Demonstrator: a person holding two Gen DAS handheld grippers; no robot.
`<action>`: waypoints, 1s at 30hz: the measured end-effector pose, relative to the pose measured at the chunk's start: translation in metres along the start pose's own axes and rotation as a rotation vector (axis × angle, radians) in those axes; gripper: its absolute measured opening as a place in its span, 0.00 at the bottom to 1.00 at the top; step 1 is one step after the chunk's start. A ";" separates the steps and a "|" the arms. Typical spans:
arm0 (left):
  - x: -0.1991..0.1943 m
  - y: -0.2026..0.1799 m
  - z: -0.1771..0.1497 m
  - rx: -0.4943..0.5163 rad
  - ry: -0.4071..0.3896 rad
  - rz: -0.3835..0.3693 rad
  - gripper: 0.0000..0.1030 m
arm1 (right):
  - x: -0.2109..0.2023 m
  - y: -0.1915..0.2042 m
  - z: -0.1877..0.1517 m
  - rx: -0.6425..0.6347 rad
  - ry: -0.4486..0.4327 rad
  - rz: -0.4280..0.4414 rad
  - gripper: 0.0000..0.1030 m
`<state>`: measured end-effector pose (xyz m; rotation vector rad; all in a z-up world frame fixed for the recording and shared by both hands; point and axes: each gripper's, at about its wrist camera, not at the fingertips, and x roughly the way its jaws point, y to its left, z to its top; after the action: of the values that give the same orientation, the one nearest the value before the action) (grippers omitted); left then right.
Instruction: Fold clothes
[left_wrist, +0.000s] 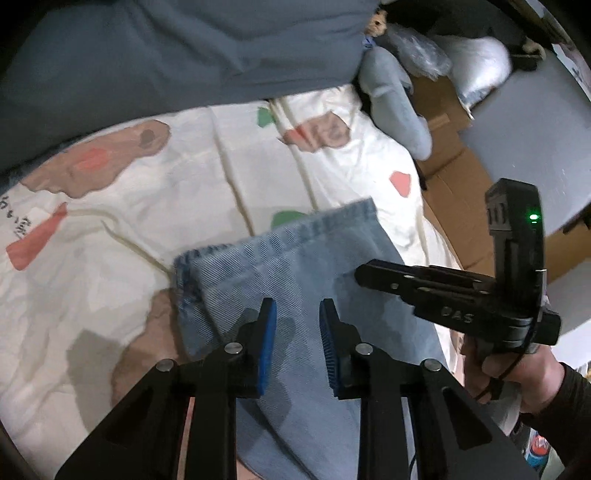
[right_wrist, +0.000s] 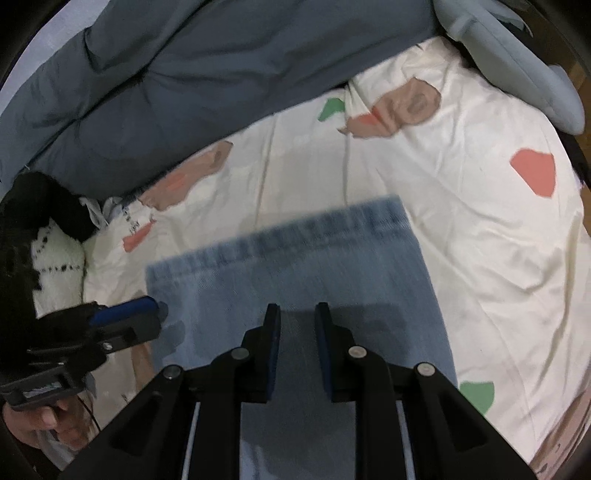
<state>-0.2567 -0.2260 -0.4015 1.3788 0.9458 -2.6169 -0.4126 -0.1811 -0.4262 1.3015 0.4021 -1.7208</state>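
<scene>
On the bed, over a cream sheet with brown, red and green patches, a pair of light blue jeans is lying flat. From where I am standing, the hem end is pointing toward twelve o'clock, and the cloth is running back toward six o'clock, under both tools. A dark grey duvet is lying bunched along the far side, from about ten to one o'clock.

The left gripper is hanging over the denim, its blue-padded fingers standing a little apart with nothing pinched between them; I see only the cloth below the gap. The right gripper is doing the same over the middle of the leg: its fingers are a narrow gap apart, and no fold of denim is rising into them. In the left wrist view the right tool is reaching in from three o'clock, and a hand is holding its handle.

As I judge it, the folding is at an early or middle stage. The visible part is looking like one smooth band, maybe one leg laid over the other, but I cannot tell this for sure. The waist end is hidden under the tools, so how many folds are left I cannot say. At least bringing the hem toward the waist seems still to be done.
</scene>
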 end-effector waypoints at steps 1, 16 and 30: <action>0.004 -0.001 -0.003 0.005 0.009 -0.001 0.24 | 0.001 -0.003 -0.003 0.002 0.007 -0.005 0.17; 0.013 -0.020 -0.044 0.057 0.104 0.014 0.24 | -0.008 -0.019 -0.063 0.015 0.079 -0.034 0.17; 0.022 -0.044 -0.096 0.112 0.222 0.005 0.24 | -0.035 -0.029 -0.149 0.003 0.173 -0.102 0.18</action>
<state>-0.2130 -0.1343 -0.4368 1.7253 0.8248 -2.5889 -0.3474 -0.0436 -0.4613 1.4596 0.5746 -1.6977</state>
